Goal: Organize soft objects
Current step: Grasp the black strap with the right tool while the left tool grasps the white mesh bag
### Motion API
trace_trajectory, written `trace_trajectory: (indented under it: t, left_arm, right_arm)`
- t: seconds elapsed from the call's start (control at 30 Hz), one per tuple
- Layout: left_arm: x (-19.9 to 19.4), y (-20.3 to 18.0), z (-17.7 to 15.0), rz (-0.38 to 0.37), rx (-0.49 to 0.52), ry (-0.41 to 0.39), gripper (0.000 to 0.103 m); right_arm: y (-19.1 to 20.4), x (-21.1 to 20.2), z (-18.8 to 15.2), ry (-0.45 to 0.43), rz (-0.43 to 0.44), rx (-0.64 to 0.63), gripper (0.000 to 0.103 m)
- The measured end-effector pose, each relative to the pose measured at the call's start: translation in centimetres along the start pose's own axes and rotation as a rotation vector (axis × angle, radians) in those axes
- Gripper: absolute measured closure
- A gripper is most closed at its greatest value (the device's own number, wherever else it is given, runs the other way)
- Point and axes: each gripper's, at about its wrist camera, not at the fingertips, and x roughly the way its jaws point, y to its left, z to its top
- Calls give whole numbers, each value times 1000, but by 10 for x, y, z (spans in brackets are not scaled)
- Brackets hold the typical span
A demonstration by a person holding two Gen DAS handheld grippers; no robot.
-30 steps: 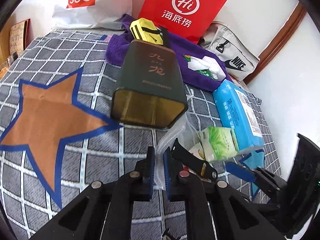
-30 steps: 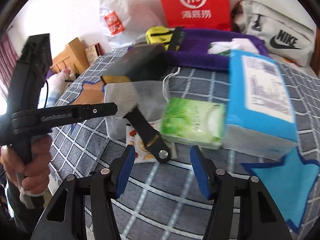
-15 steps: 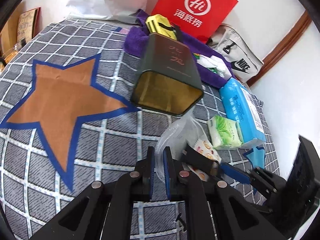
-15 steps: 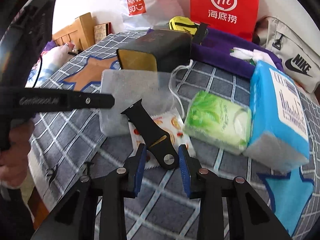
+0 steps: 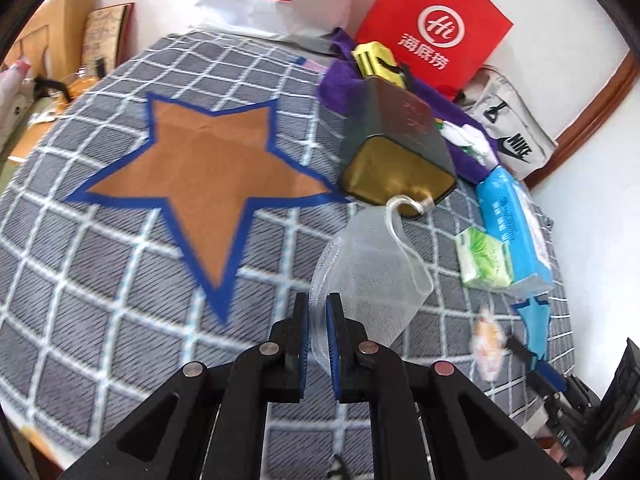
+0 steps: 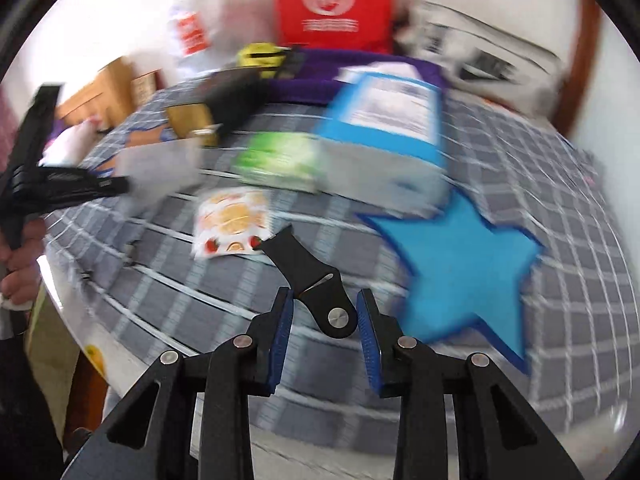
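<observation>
The left gripper [image 5: 317, 334] is clamped on the edge of a mesh pouch [image 5: 368, 268], which trails limp toward the tin [image 5: 396, 148]. The right gripper [image 6: 324, 322] has its 2 pads pinching a black strap [image 6: 310, 276] at its studded end, lifted clear of the blanket [image 6: 560, 216] (this view is badly blurred). The strap looks light, rubbery and bendy, so the thick stud end is likely the surest hold. The pouch is flimsy; its drawstring [image 5: 396, 220] could snag.
</observation>
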Motion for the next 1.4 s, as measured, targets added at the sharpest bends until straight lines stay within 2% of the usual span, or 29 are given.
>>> trace_trajectory:
  t: [0.1, 0.17, 0.23, 0.3, 0.33, 0.4, 0.5, 0.6, 0.63, 0.7, 0.77, 0.8, 0.93, 1.0, 1.07, 1.23, 1.33, 1.4]
  left_arm:
    - [-3, 6, -3, 30, -6, 13, 94]
    - [-2, 6, -5, 41, 8, 33, 94]
    - [-2, 6, -7, 50, 2, 39, 91]
    - [-2, 5, -8, 27, -6, 46, 75]
    - [-4, 4, -8, 19, -10, 43, 70]
    - [-7, 0, -9, 58, 0, 26, 52]
    - [-11, -5, -9, 113, 39, 7, 51]
    - [-13, -1, -6, 107, 40, 2, 50]
    - [-12, 0, -5, 107, 32, -3, 50]
    - [-9, 0, -1, 97, 35, -9, 45]
    - [-3, -5, 5, 80, 45, 5, 44]
    - [1, -7, 9, 72, 48, 7, 43]
    - [17, -21, 17, 72, 76, 23, 30]
    - [22, -32, 15, 77, 121, 24, 13]
    - [26, -41, 11, 91, 167, 28, 7]
    - [29, -54, -3, 141, 234, 13, 5]
    - [29, -61, -13, 160, 276, 17, 5]
    - [31, -67, -19, 199, 311, 9, 5]
  right_arm:
    - [-16, 3, -12, 40, -24, 34, 69]
    - [-20, 5, -21, 66, 9, 32, 66]
    - [-18, 4, -24, 57, 37, 11, 65]
    - [-18, 1, -22, 30, 50, 0, 53]
    - [-19, 1, -19, 17, 55, 3, 42]
    - [-19, 4, -12, -22, 80, 1, 42]
    - [-13, 16, -2, -26, 90, -45, 42]
    - [-8, 27, 1, -18, 82, -87, 44]
    - [-4, 28, 2, -28, 73, -111, 47]
    - [4, 28, 1, -36, 56, -162, 58]
    - [7, 27, 0, -41, 66, -178, 77]
    - [7, 26, 0, -41, 63, -179, 79]
    - [-2, 23, 1, -32, 55, -133, 81]
    - [-10, 18, 1, -37, 38, -83, 82]
    - [-19, 14, 2, -46, 25, -40, 82]
    - [-32, 22, 4, -22, -15, 27, 82]
    - [-32, 26, 6, -23, -19, 20, 81]
    - [-30, 28, 8, -23, -26, 6, 80]
